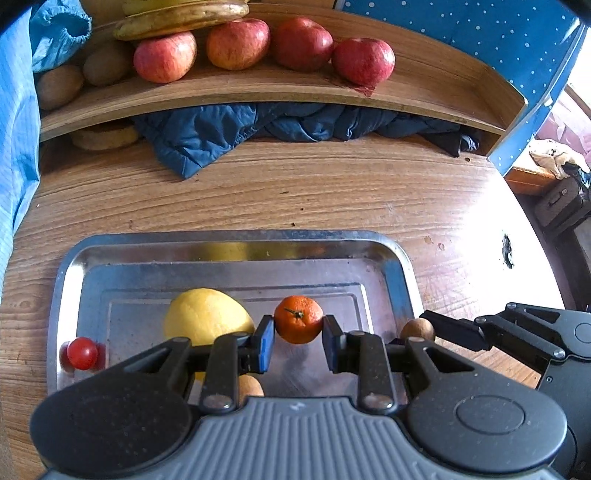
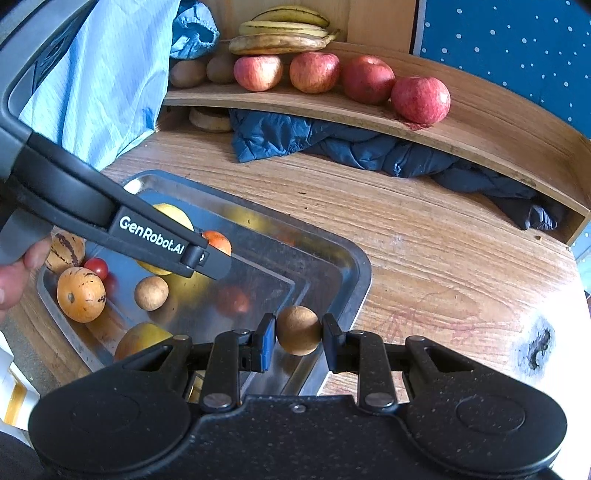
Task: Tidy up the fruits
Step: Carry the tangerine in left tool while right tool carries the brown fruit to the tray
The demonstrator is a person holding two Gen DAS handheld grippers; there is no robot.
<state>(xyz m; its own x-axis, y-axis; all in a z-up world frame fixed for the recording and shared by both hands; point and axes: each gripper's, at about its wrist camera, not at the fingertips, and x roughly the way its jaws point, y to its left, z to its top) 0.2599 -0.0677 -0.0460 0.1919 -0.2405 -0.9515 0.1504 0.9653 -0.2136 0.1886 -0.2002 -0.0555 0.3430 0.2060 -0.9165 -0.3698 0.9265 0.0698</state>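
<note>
Between the pads of the left gripper point(image 1: 298, 338) a small tangerine point(image 1: 298, 319) is clamped, stem toward the camera, held over the steel tray point(image 1: 236, 242). Just left of that claw a large lemon point(image 1: 207, 317) is seen on the tray floor, and farther left a cherry tomato point(image 1: 82, 352) near the rim. The right gripper point(image 2: 298, 341) is closed on a small round brown fruit point(image 2: 298, 329), possibly a longan, poised above the tray's near corner. To the left of this claw, other tray fruit is noted: a second brown ball point(image 2: 151, 292) and striped orange-yellow fruits point(image 2: 80, 294). Beyond both claws bare wooden tabletop point(image 1: 332, 192) is crossed, then a crumpled dark-blue cloth point(image 1: 236, 133) under a curved wooden shelf point(image 1: 258, 96). On the shelf a row of apples point(image 1: 301, 43), kiwis point(image 2: 188, 72) and bananas point(image 2: 280, 35) is already grouped. The step in hand is judged to be carriage of two picked fruits away from the tray. Next, a free spot for each kind is called for, with a gentle release so nothing rolls.
</note>
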